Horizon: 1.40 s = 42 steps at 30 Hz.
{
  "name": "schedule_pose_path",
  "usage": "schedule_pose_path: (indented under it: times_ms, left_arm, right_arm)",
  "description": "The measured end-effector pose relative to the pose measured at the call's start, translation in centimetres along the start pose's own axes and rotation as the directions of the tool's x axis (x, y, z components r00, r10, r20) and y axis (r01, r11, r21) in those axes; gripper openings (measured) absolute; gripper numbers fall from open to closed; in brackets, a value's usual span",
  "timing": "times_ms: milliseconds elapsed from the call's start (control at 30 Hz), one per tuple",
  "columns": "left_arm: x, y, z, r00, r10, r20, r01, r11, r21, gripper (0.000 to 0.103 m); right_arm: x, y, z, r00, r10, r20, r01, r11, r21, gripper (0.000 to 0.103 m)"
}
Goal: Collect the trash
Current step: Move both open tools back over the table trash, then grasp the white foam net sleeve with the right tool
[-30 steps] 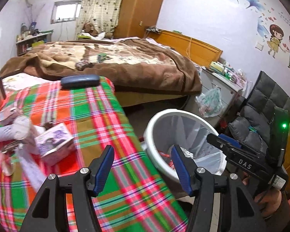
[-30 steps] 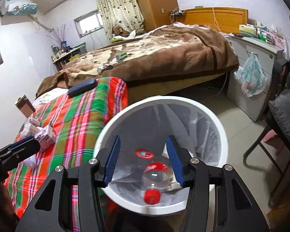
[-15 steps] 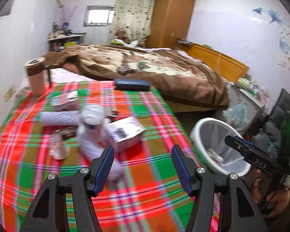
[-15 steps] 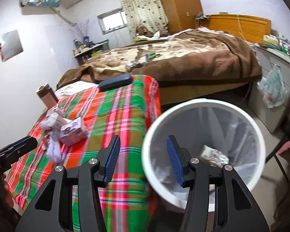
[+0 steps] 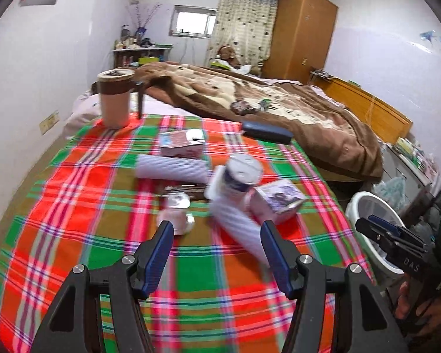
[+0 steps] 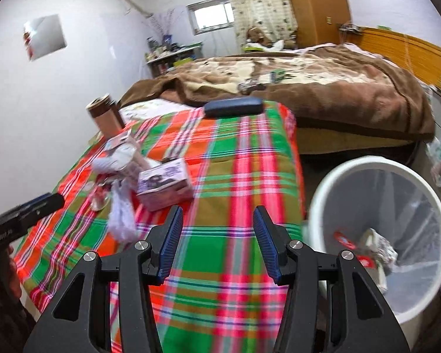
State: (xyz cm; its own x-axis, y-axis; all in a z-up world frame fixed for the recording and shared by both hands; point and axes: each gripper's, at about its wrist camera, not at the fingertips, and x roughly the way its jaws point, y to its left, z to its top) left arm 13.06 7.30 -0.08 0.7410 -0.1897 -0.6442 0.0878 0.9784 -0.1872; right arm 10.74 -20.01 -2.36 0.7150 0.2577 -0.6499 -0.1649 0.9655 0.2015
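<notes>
A pile of trash lies on the plaid tablecloth (image 5: 88, 206): a pink box (image 5: 276, 201), a second box (image 5: 180, 142), white rolled paper (image 5: 170, 169), a round-lidded tub (image 5: 244, 173) and a small clear bottle (image 5: 176, 211). My left gripper (image 5: 216, 245) is open and empty just in front of the pile. My right gripper (image 6: 216, 238) is open and empty over the cloth (image 6: 235, 176), right of the pink box (image 6: 164, 184). The white bin (image 6: 379, 229) stands right of the table and holds a bottle and crumpled paper. The bin (image 5: 373, 220) also shows in the left view.
A brown-banded cup (image 5: 114, 98) and a dark blue case (image 5: 266, 131) sit at the table's far edge. A bed with a brown blanket (image 5: 279, 103) lies beyond. A cabinet with a hanging plastic bag (image 5: 394, 185) stands at the right.
Both grippers swung left from the bin toward the table. The left now faces the trash pile; the right has left the bin mouth and is over the cloth.
</notes>
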Motion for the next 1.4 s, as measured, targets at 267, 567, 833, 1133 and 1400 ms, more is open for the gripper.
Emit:
schedule_pose_path:
  times_ms: [267,567,833,1133,1400]
  left_arm:
    - [1.3,3.6,0.5,1.0,0.014,-0.018,-0.015,1.0,-0.027,0.061]
    - [3.8,5.5,1.1,0.999,-0.024,-0.049,0.022,0.999,-0.041,0.061]
    - [5.1,6.6,1.6,0.998,-0.033,-0.062,0.03,0.998,-0.055,0.061]
    - [6.0,6.9,1.8,0.996,-0.052,-0.075,0.047,0.997,-0.067,0.061]
    - [6.8,6.8,1.8,0.993,-0.071,-0.091,0.065,0.996,-0.067,0.061]
  right_arm:
    - [3.0,3.9,-0.2,0.994,0.072,-0.081,-0.077,0.995,-0.065,0.051]
    - [5.9,7.8,0.1,0.981,0.124,-0.152,-0.147,0.977,-0.153,0.051]
    - [7.0,9.4,-0.1,0.964,0.179,-0.196,-0.213,0.963,-0.167,0.051]
    - [8.6,11.1,-1.2,0.934,0.219,-0.282,-0.277,0.943,-0.186,0.051]
    - [8.0,11.4,-1.7,0.94,0.211,-0.27,-0.271,0.939,-0.21,0.022]
